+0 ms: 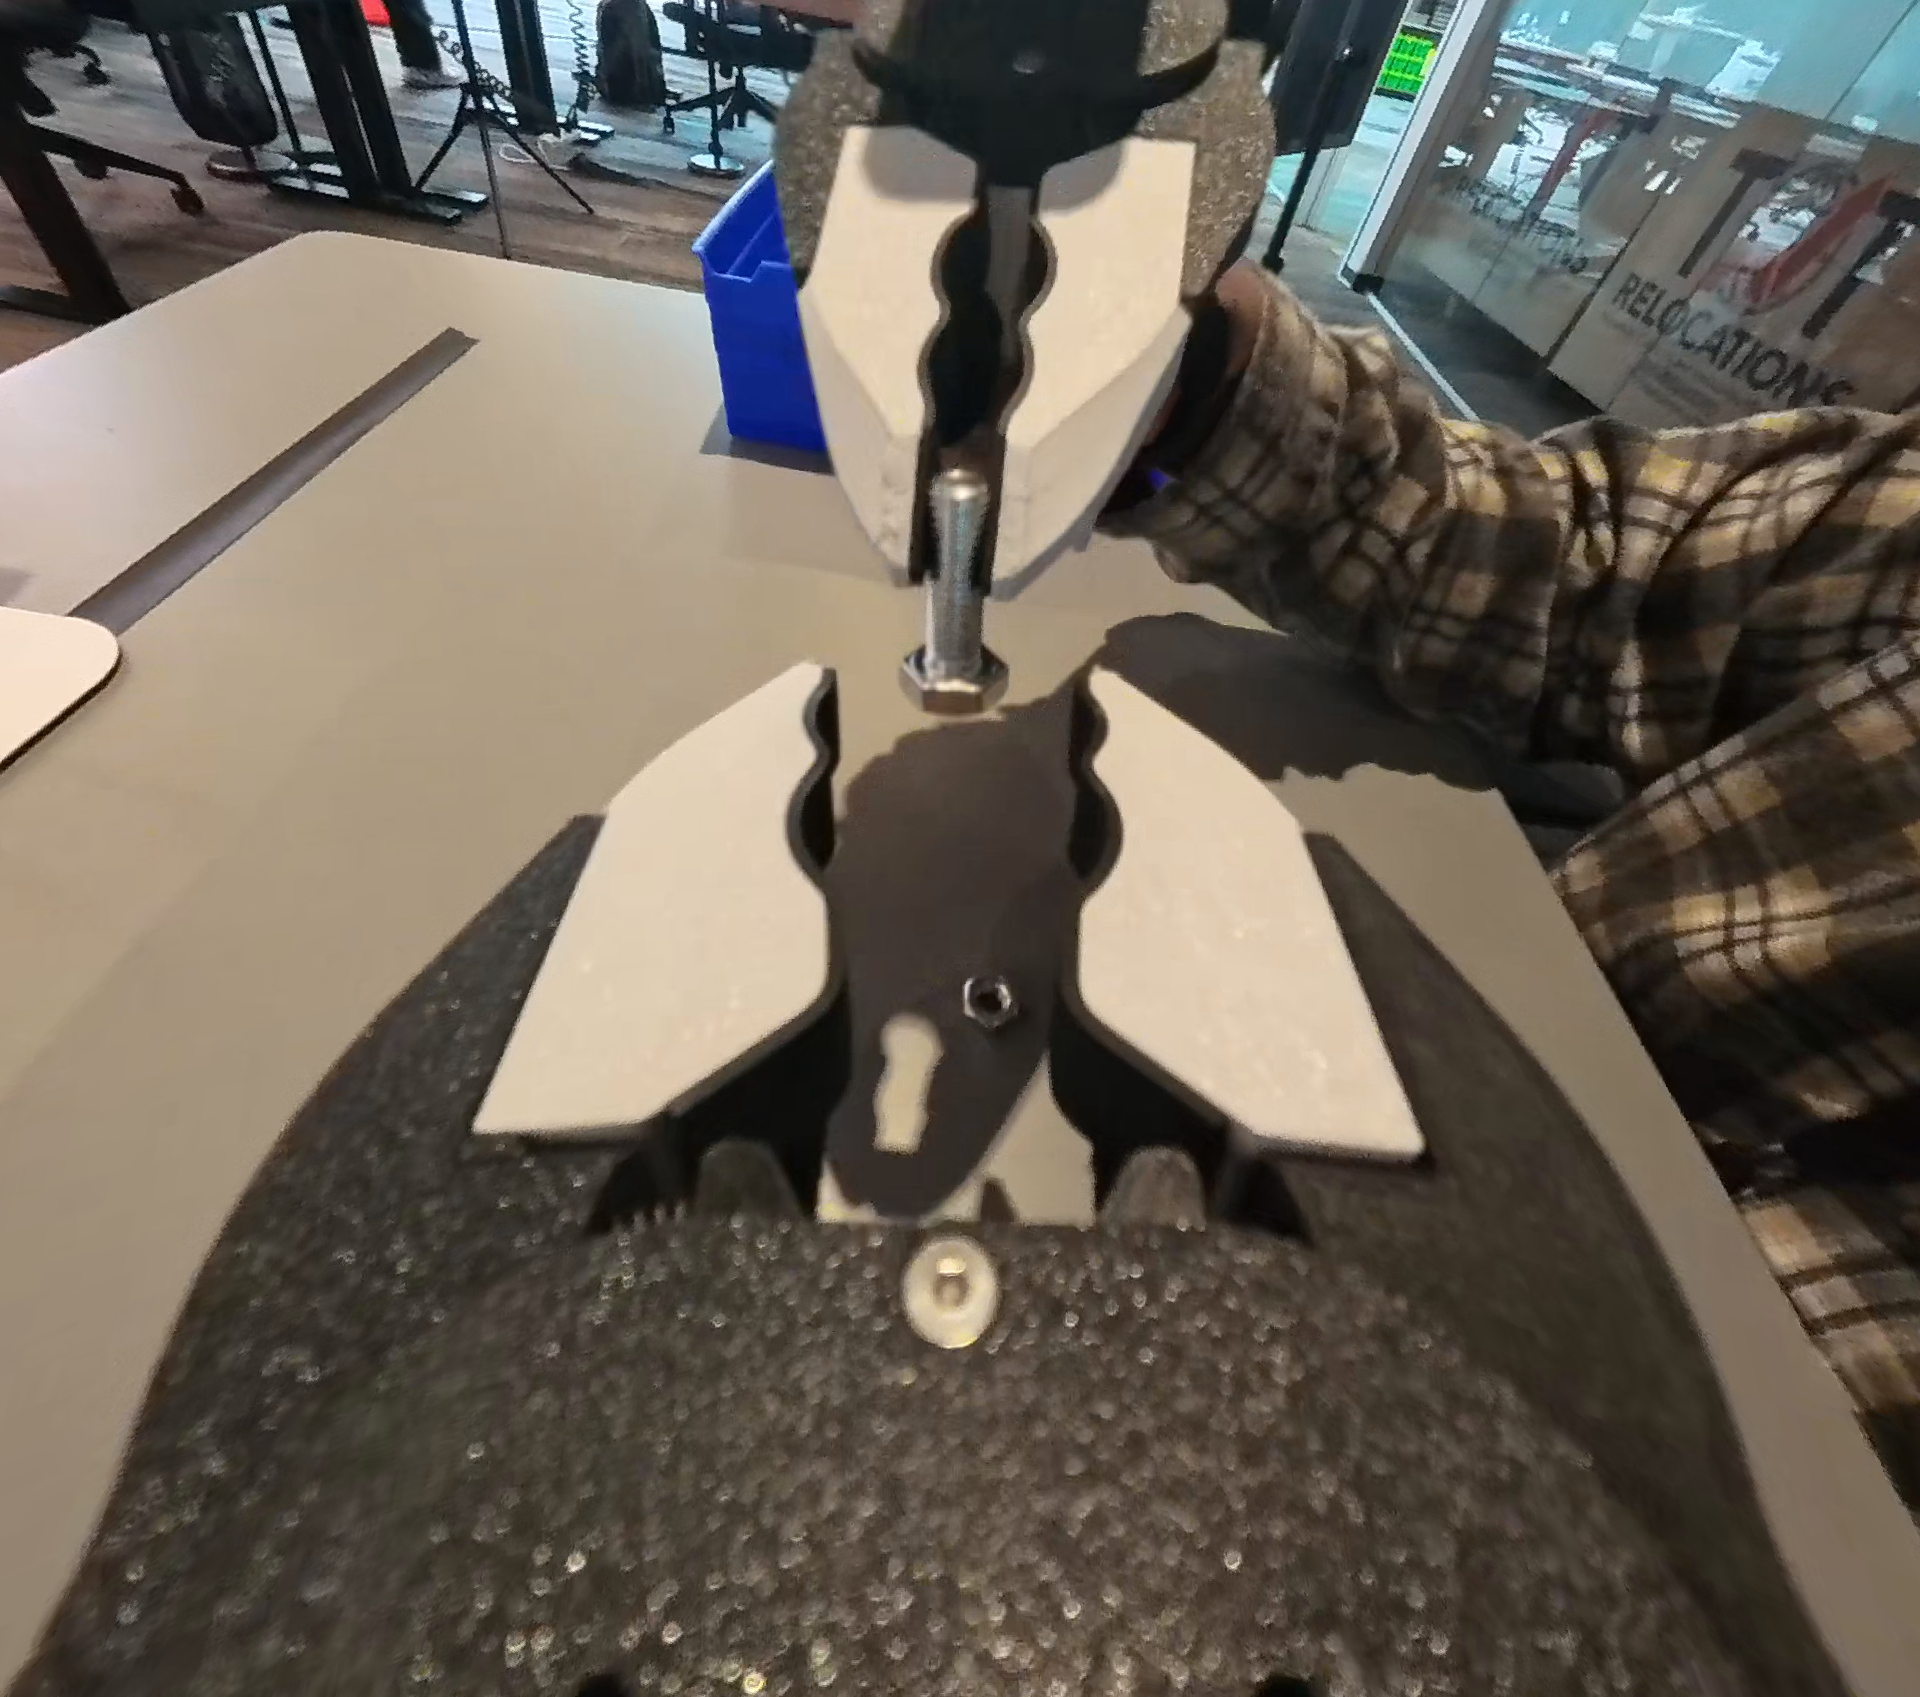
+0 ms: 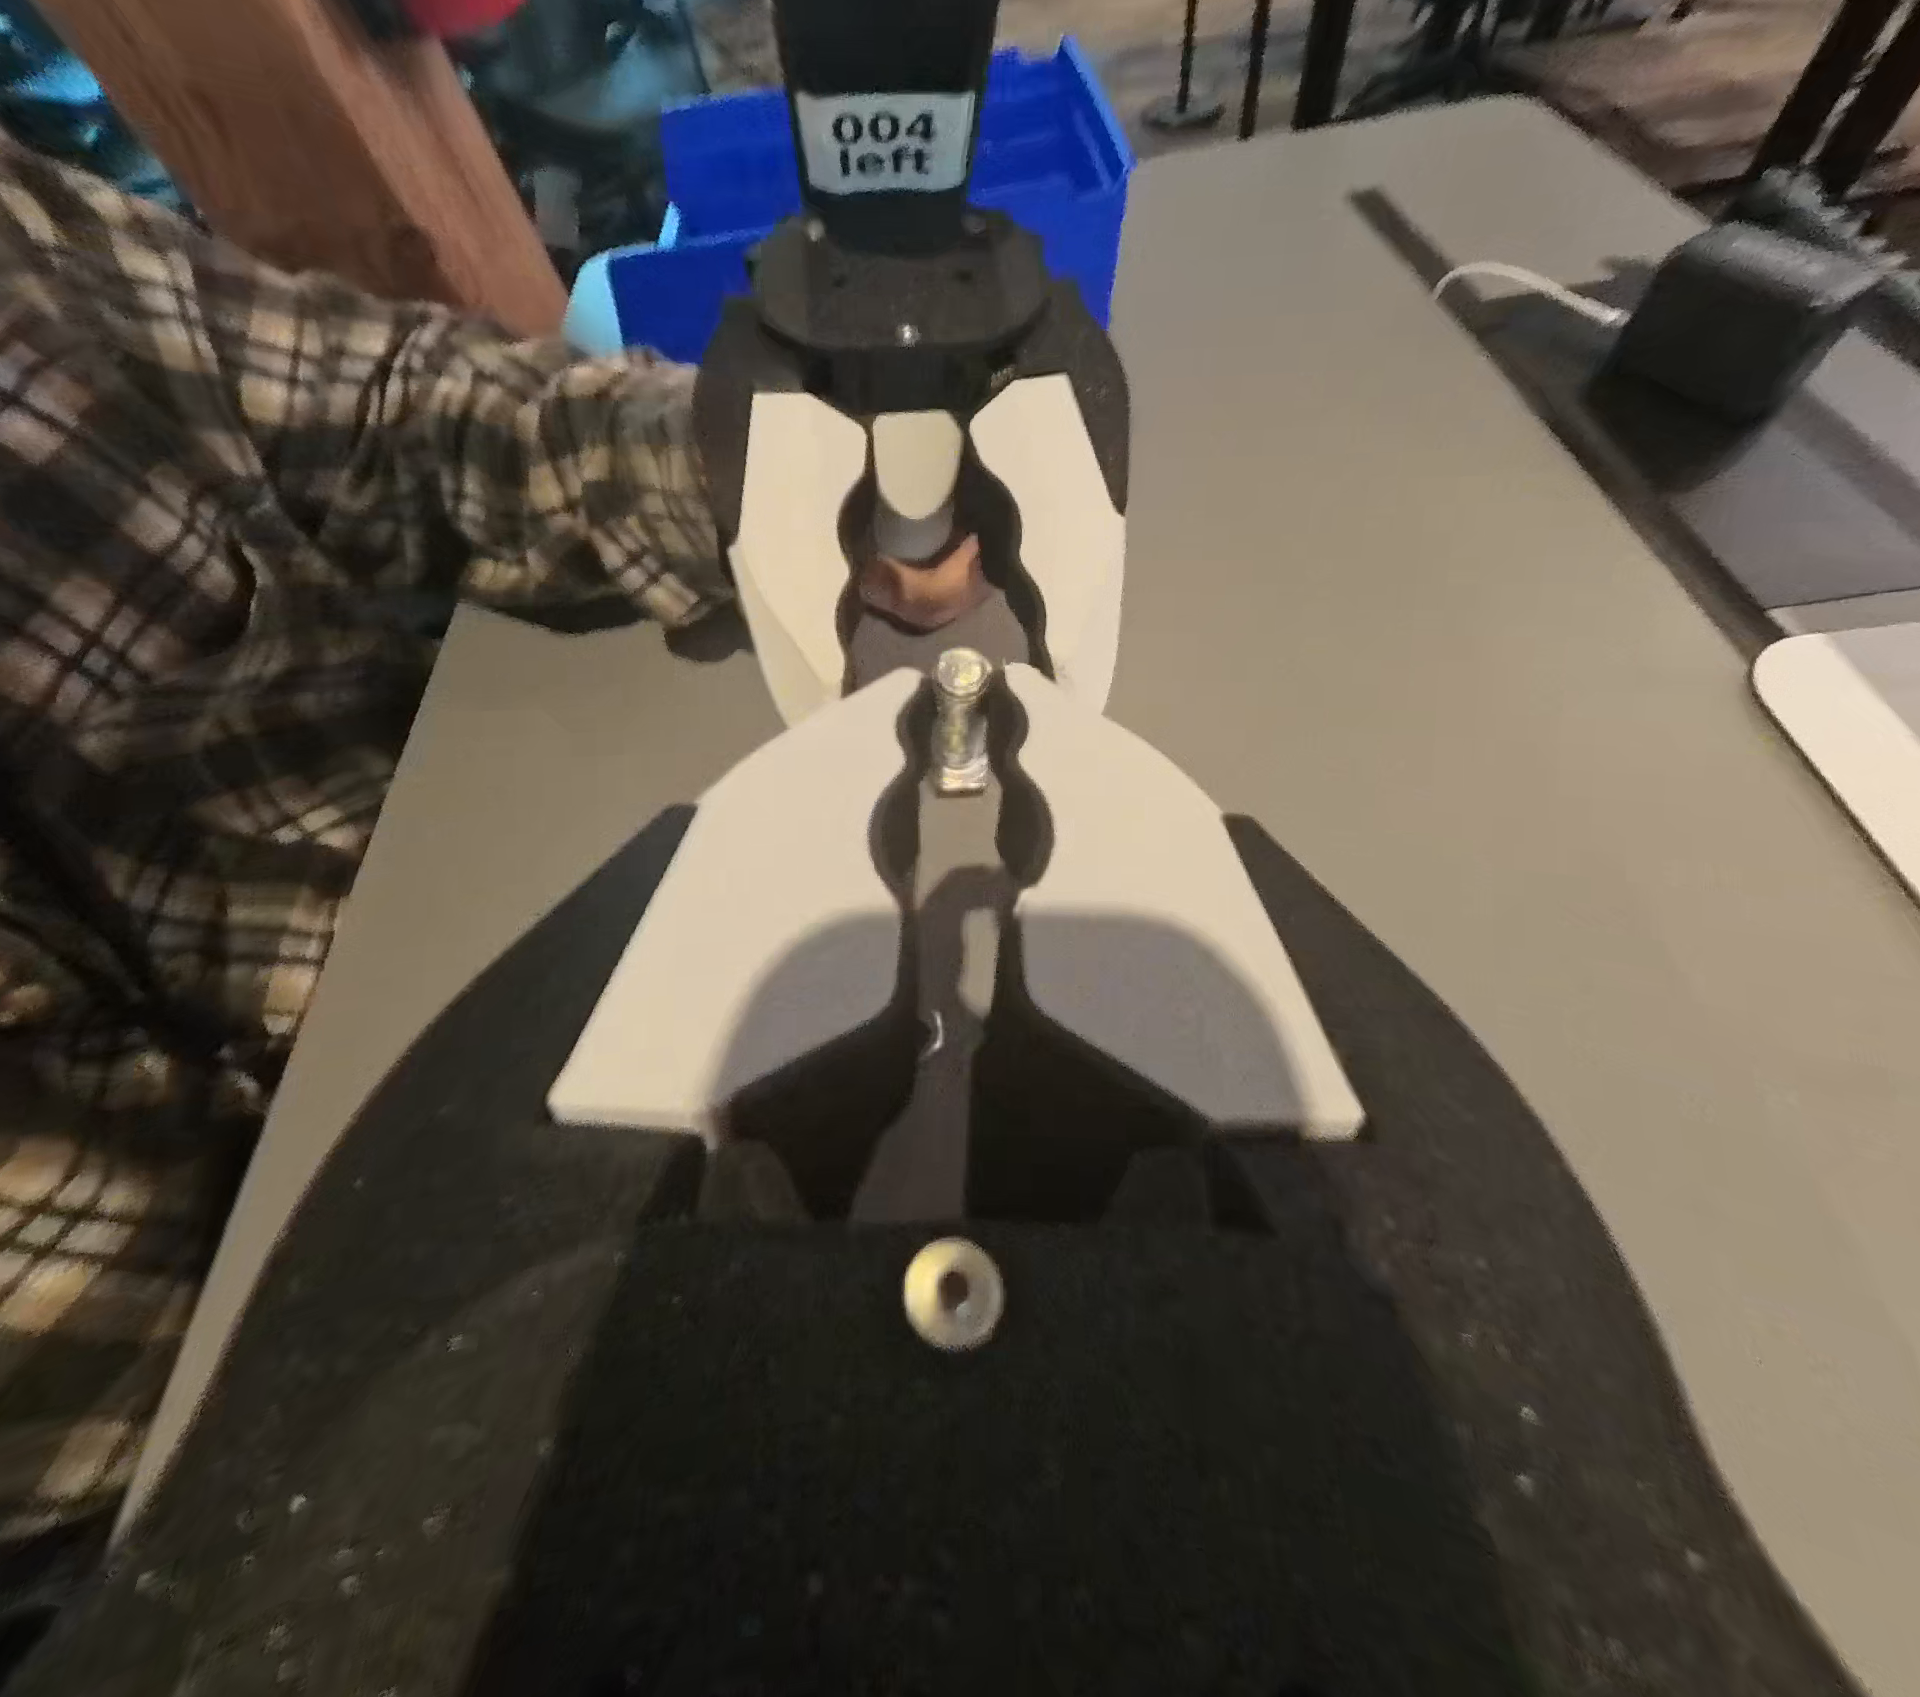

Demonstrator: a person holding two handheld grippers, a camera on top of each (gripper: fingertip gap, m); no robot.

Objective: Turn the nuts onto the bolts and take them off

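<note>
Right wrist view: right gripper [image 2: 956, 702] clamps bolt [image 2: 958, 725].

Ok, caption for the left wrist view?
Right tool grips a bolt with its nut above the table; left tool open.

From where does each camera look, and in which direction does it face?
Left wrist view: sits on the open left gripper, facing the right gripper and plaid sleeve.
Right wrist view: sits on the right gripper, shut on the bolt, facing the left gripper.
Shared: bolt, grey table, blue bin.
</note>
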